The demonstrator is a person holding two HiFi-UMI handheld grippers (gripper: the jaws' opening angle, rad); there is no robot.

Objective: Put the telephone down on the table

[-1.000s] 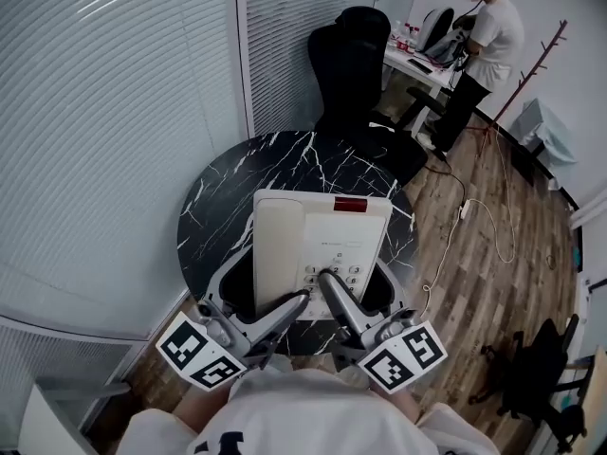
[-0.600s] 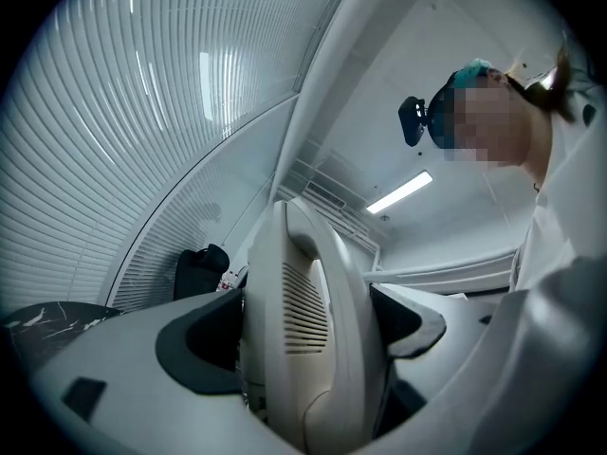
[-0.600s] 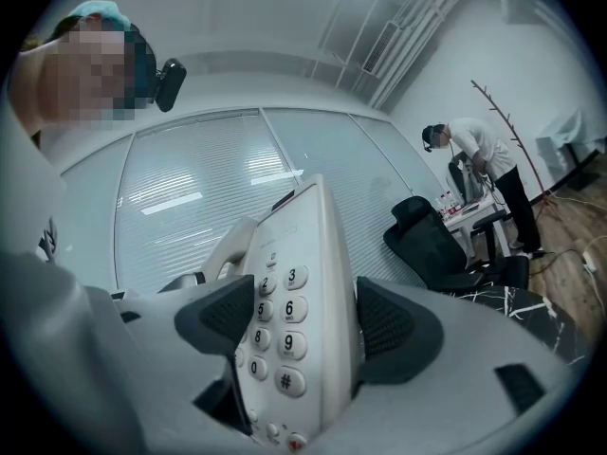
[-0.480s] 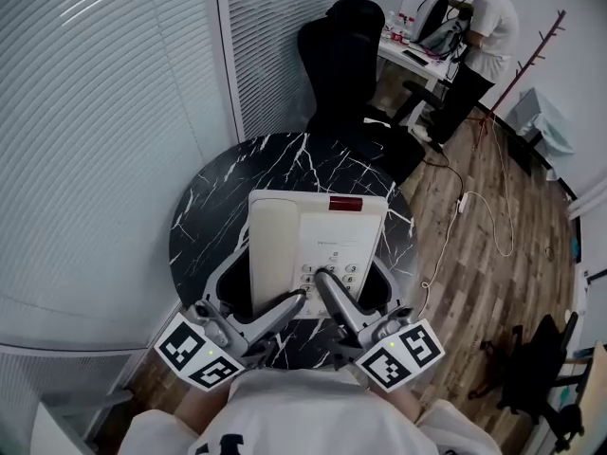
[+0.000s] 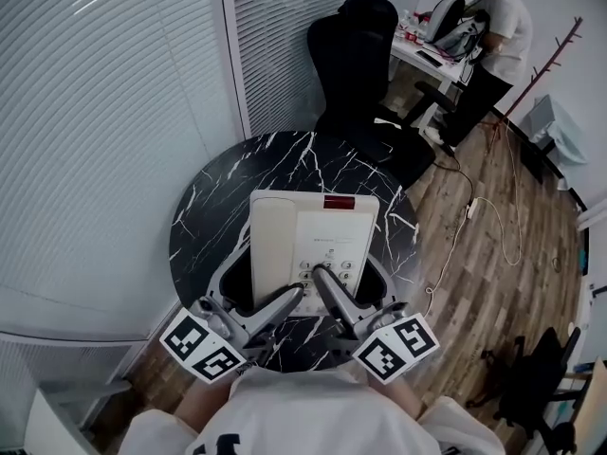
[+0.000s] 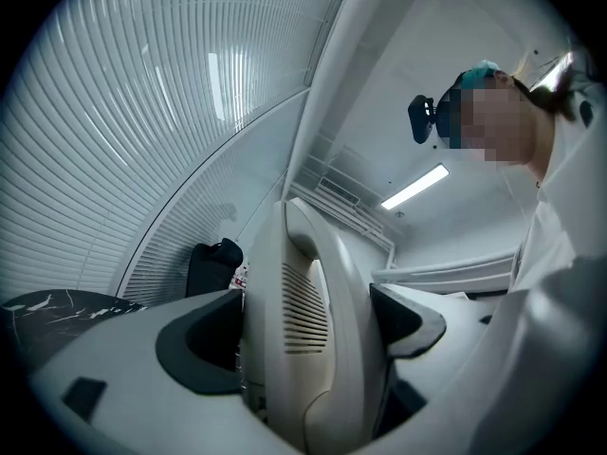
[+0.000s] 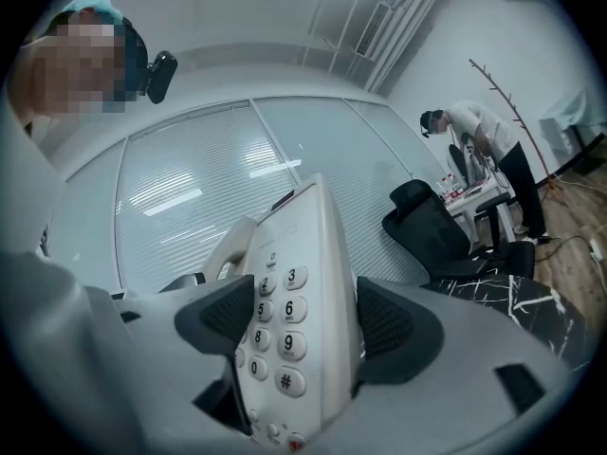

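Observation:
A white desk telephone (image 5: 313, 240) with its handset on the left and its keypad on the right hangs over the round black marble table (image 5: 218, 207). My left gripper (image 5: 289, 299) is shut on the handset side. My right gripper (image 5: 322, 278) is shut on the keypad side. In the left gripper view the handset (image 6: 303, 320) fills the gap between the dark pads (image 6: 204, 335) of the left gripper (image 6: 305, 328). The right gripper view shows the right gripper (image 7: 308, 320) clamped on the keypad (image 7: 280, 297). Whether the telephone's base touches the table is hidden.
A black office chair (image 5: 356, 55) stands just behind the table. A person (image 5: 498, 36) works at a desk at the back right, beside a coat stand (image 5: 545, 60). A white cable (image 5: 498, 226) lies on the wood floor to the right. Slatted blinds (image 5: 114, 112) close off the left.
The telephone looks slightly smaller, having sunk a little towards the table top. Both grippers keep the same hold on it.

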